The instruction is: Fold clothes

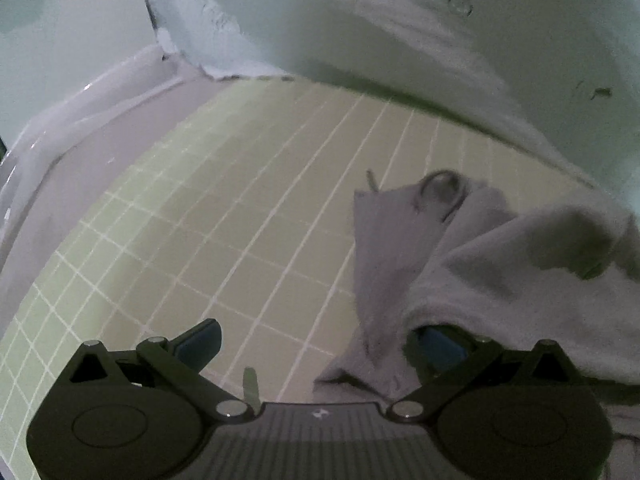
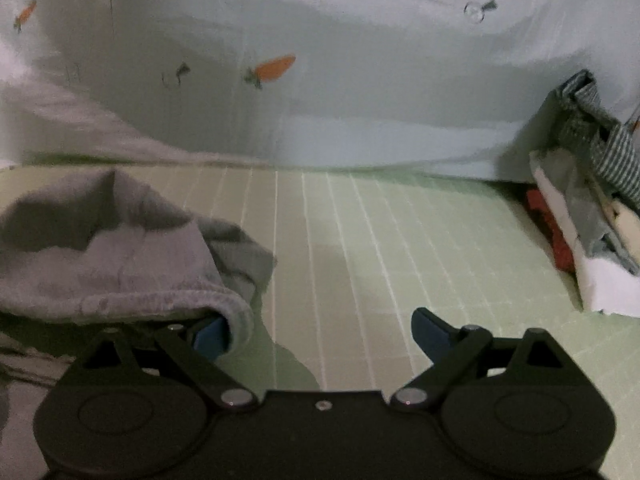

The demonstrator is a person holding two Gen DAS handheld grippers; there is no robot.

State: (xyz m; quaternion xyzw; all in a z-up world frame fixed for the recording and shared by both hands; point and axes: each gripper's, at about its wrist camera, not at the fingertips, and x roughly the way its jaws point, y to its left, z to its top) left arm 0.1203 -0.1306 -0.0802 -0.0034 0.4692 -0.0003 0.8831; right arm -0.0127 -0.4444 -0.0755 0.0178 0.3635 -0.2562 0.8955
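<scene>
We hold 2 tongs wide open over the green grid mat (image 2: 360, 240) — left gripper (image 1: 320, 344), right gripper (image 2: 324, 332) — each with 1 finger tucked in the grey garment (image 1: 480, 264).

Grey garment (image 2: 120, 264) on pale green white-gridded mat (image 2: 400, 260); pale sheet (image 2: 360, 100) with orange carrots; blue-padded black fingers (image 2: 430, 330).
</scene>
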